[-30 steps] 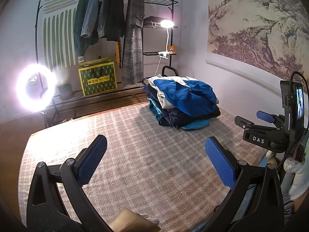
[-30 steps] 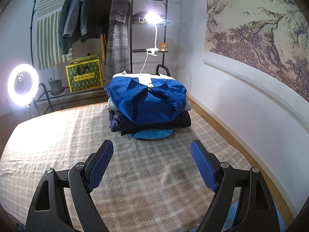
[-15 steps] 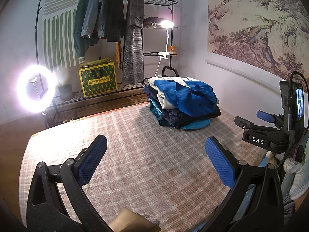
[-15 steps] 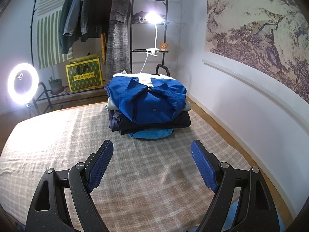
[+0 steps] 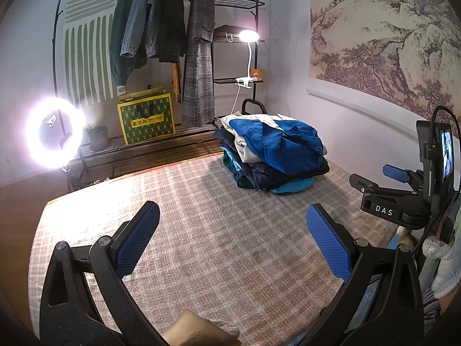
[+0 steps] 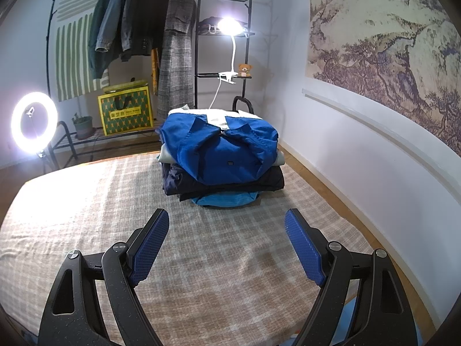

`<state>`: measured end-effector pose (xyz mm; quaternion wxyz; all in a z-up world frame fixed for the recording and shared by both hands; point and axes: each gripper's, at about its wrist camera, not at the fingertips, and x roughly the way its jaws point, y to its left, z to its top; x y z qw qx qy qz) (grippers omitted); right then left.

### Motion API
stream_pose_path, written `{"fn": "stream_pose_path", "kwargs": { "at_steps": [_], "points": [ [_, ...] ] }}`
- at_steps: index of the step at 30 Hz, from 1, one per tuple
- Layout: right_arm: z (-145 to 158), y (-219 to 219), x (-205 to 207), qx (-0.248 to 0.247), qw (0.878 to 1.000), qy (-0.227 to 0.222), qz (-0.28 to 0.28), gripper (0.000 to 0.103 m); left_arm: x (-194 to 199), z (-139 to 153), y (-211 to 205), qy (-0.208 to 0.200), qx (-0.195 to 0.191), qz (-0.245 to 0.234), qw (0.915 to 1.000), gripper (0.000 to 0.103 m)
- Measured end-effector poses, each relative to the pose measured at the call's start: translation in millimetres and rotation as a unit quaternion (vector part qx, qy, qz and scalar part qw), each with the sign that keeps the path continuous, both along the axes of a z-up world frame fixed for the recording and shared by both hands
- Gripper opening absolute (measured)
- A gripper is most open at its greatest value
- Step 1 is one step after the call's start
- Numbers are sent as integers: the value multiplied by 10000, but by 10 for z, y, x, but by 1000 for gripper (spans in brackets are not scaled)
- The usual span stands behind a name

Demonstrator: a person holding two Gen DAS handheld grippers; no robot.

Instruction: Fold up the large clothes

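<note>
A pile of folded clothes sits at the far end of the checked cloth surface, with a bright blue jacket on top, dark and teal garments beneath. My left gripper is open and empty, held over the cloth well short of the pile. My right gripper is open and empty, facing the pile squarely from a short distance. The right gripper's body shows at the right edge of the left wrist view.
A clothes rack with hanging coats stands behind the surface, with a green patterned bag and a potted plant below. A ring light glows at left. A clip lamp shines on the shelf. The wall runs along the right.
</note>
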<state>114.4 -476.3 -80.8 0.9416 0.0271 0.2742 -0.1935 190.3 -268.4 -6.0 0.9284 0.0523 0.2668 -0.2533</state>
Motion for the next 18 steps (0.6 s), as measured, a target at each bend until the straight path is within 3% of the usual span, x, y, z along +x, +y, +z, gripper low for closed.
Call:
{"fn": "stream_pose_path", "kwargs": {
  "at_steps": [18],
  "points": [
    [-2, -46, 20, -65, 10000, 20, 53, 83, 23, 57, 31, -125, -1, 38, 9999, 103]
  ]
}}
